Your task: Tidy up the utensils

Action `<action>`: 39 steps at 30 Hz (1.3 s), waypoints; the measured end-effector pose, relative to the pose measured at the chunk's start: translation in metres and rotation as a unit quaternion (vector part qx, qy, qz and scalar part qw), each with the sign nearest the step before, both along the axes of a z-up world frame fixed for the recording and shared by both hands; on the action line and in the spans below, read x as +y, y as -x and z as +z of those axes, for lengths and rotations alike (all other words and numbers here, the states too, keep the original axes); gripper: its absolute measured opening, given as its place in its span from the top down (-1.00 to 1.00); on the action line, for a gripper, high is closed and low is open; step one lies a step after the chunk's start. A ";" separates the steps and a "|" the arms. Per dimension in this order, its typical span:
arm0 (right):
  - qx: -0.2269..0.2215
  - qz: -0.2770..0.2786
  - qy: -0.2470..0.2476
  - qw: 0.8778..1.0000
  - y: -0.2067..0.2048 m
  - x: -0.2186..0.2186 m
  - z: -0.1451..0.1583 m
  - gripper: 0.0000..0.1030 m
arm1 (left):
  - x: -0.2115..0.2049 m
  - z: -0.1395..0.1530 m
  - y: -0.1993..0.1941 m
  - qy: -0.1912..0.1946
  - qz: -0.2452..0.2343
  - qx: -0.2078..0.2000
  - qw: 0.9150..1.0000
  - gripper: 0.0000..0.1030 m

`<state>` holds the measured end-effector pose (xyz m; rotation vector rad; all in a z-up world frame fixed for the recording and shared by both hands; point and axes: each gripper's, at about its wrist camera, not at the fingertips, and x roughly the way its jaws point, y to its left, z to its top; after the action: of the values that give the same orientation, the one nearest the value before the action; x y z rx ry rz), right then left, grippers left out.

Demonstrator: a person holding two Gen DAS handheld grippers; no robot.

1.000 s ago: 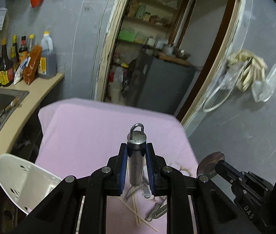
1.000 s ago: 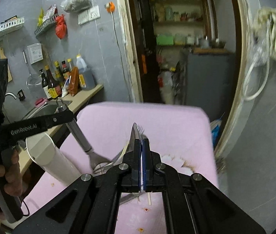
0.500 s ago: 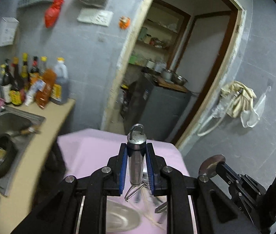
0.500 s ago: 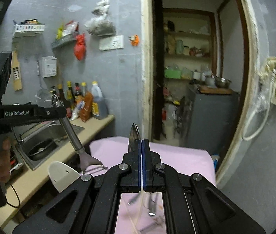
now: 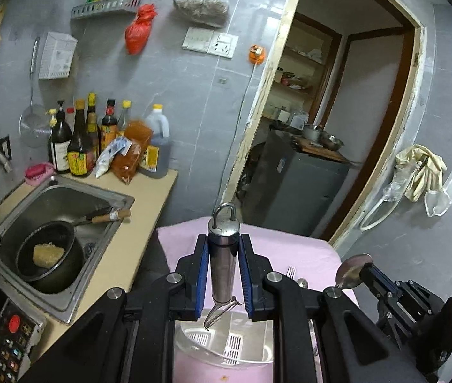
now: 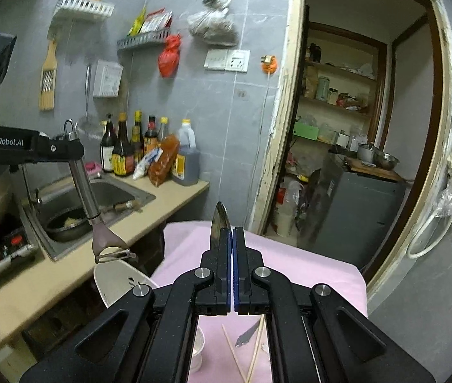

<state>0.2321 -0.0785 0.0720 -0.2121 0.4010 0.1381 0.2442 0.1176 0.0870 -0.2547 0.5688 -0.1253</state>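
My left gripper [image 5: 223, 274] is shut on the steel handle of a peeler [image 5: 223, 265], held upright with its blade end down over the white utensil holder [image 5: 226, 348]. The right wrist view shows the same peeler [image 6: 82, 178] hanging above the holder [image 6: 116, 282]. My right gripper [image 6: 231, 266] is shut on a thin metal spoon [image 6: 219, 220]; its bowl shows in the left wrist view [image 5: 352, 269]. A fork [image 5: 290, 271], a knife [image 6: 247, 332] and chopsticks [image 6: 234, 356] lie on the pink cloth [image 6: 305, 274].
A counter [image 5: 143, 226] at left carries a steel sink [image 5: 66, 204] with a black pan [image 5: 48, 252] and sauce bottles [image 5: 79, 146]. A stove panel [image 5: 12, 344] is at lower left. An open doorway [image 5: 321, 127] is behind the table.
Both grippers have risen and tilted up, so the wall and shelves fill the views. The peeler moved from low over the cloth to above the white holder.
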 end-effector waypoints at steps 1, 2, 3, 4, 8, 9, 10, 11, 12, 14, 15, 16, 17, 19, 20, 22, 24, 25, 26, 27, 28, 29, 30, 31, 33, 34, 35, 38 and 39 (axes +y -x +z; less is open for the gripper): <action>0.000 -0.001 0.006 1.000 0.000 0.000 -0.003 0.98 | 0.000 -0.004 -0.001 -0.001 0.002 0.003 1.000 0.66; -0.001 -0.003 0.018 1.000 0.000 0.005 -0.008 0.98 | 0.001 -0.009 -0.002 -0.004 0.004 0.004 1.000 0.66; -0.002 -0.004 0.024 1.000 0.002 0.007 -0.011 0.98 | 0.000 -0.016 -0.003 -0.008 0.006 0.007 1.000 0.66; -0.003 -0.006 0.030 1.000 0.002 0.010 -0.015 0.98 | 0.000 -0.020 -0.004 -0.009 0.007 0.008 1.000 0.66; -0.003 -0.014 0.043 0.999 0.003 0.017 -0.034 0.98 | -0.008 -0.039 -0.004 -0.023 0.010 0.007 1.000 0.66; -0.006 -0.016 0.046 0.999 0.003 0.020 -0.039 0.98 | -0.012 -0.046 -0.004 -0.030 0.011 0.004 0.999 0.66; -0.007 -0.017 0.048 0.999 0.003 0.021 -0.042 0.98 | -0.014 -0.050 -0.004 -0.033 0.011 0.002 0.999 0.66; -0.007 -0.018 0.051 0.999 0.003 0.023 -0.046 0.98 | -0.017 -0.054 -0.004 -0.037 0.011 0.002 0.999 0.66; -0.008 -0.019 0.052 0.998 0.003 0.024 -0.050 0.98 | -0.019 -0.059 -0.004 -0.042 0.011 0.003 0.999 0.66; -0.003 -0.017 0.051 0.999 0.002 0.027 -0.058 0.98 | -0.025 -0.070 -0.005 -0.051 0.009 0.008 0.999 0.66; -0.001 -0.017 0.049 0.999 0.000 0.028 -0.061 0.98 | -0.027 -0.077 -0.007 -0.055 0.008 0.017 0.998 0.66; 0.001 -0.015 0.045 0.999 -0.001 0.028 -0.066 0.98 | -0.028 -0.081 -0.008 -0.057 0.009 0.022 0.998 0.66; 0.005 -0.013 0.043 0.999 -0.002 0.028 -0.069 0.98 | -0.028 -0.087 -0.009 -0.059 0.010 0.027 0.998 0.66; 0.016 -0.012 0.037 0.999 -0.004 0.028 -0.077 0.98 | -0.029 -0.096 -0.010 -0.059 0.012 0.041 0.997 0.65; 0.022 -0.010 0.031 0.999 -0.005 0.027 -0.079 0.98 | -0.029 -0.099 -0.011 -0.057 0.013 0.048 0.997 0.65; 0.031 -0.006 0.012 0.999 -0.005 0.021 -0.083 0.98 | -0.026 -0.107 -0.012 -0.047 0.012 0.063 0.997 0.65; 0.039 -0.002 -0.009 0.999 -0.005 0.014 -0.083 0.97 | -0.023 -0.112 -0.013 -0.037 0.012 0.076 0.996 0.65; 0.043 0.001 -0.019 0.999 -0.005 0.010 -0.083 0.96 | -0.021 -0.113 -0.012 -0.030 0.010 0.082 0.996 0.65; 0.046 0.004 -0.031 0.998 -0.005 0.006 -0.084 0.96 | -0.020 -0.114 -0.011 -0.020 0.007 0.084 0.996 0.65; 0.050 0.011 -0.046 0.998 -0.004 0.001 -0.084 0.93 | -0.019 -0.113 -0.010 -0.013 0.004 0.086 0.996 0.64; 0.052 0.012 -0.053 0.997 -0.004 -0.002 -0.084 0.82 | -0.019 -0.114 -0.009 -0.009 0.003 0.086 0.996 0.63; 0.051 0.016 -0.068 0.996 -0.002 -0.007 -0.082 0.73 | -0.020 -0.113 -0.007 -0.004 -0.001 0.088 0.996 0.63; 0.049 0.019 -0.081 0.995 -0.001 -0.012 -0.081 0.55 | -0.020 -0.113 -0.006 -0.003 -0.003 0.088 0.996 0.62; 0.047 0.017 -0.094 0.994 0.000 -0.018 -0.079 0.46 | -0.022 -0.112 -0.004 -0.005 -0.004 0.086 0.996 0.62; 0.045 0.011 -0.111 0.993 0.003 -0.030 -0.076 0.45 | -0.027 -0.109 -0.001 -0.011 -0.006 0.077 0.997 0.59; 0.042 0.007 -0.118 0.992 0.005 -0.036 -0.074 0.44 | -0.031 -0.106 0.002 -0.015 -0.007 0.070 0.997 0.55; 0.040 0.004 -0.124 0.991 0.006 -0.042 -0.072 0.43 | -0.033 -0.103 0.003 -0.016 -0.008 0.064 0.998 0.52; 0.025 -0.014 -0.141 0.990 0.008 -0.064 -0.063 0.19 | -0.041 -0.094 0.007 -0.019 -0.006 0.045 0.999 0.27; 0.020 -0.019 -0.145 0.989 0.009 -0.069 -0.060 0.08 | -0.046 -0.089 0.010 -0.018 -0.006 0.031 0.999 0.12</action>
<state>0.2233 -0.1478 0.0121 0.0846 0.4190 0.1612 0.2343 0.0716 -0.0024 -0.2204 0.6346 -0.1188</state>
